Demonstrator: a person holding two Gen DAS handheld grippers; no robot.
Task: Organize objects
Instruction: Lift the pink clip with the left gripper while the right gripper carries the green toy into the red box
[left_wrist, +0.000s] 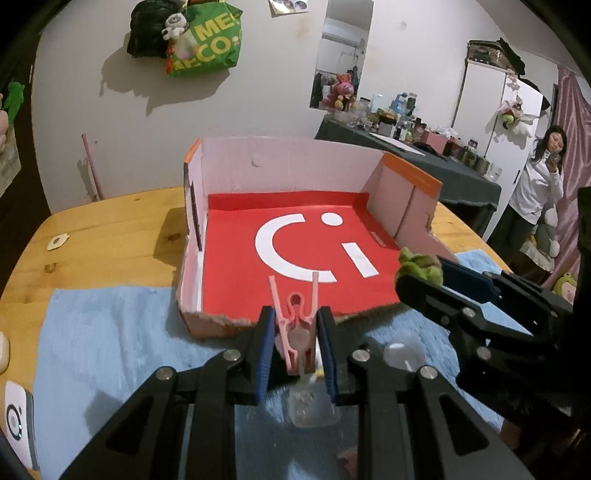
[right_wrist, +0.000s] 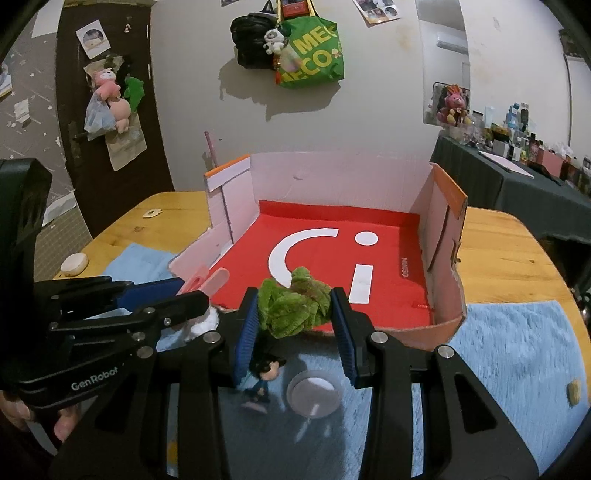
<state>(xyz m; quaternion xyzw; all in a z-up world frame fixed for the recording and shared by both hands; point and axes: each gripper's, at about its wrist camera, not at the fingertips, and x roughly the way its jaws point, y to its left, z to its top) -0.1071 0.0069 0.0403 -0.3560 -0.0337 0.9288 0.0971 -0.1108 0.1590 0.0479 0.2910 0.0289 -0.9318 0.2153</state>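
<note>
Wooden table (right_wrist: 517, 251); red-floored box (right_wrist: 332, 258) beyond figurine (right_wrist: 264, 373), lid (right_wrist: 314, 393).

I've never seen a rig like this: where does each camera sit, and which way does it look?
Left wrist: on the left gripper, facing the red-floored box; it holds a pink clip.
Right wrist: on the right gripper, facing the same box; it holds a green leafy toy.
Shared: box, blue towel, each other's gripper.
</note>
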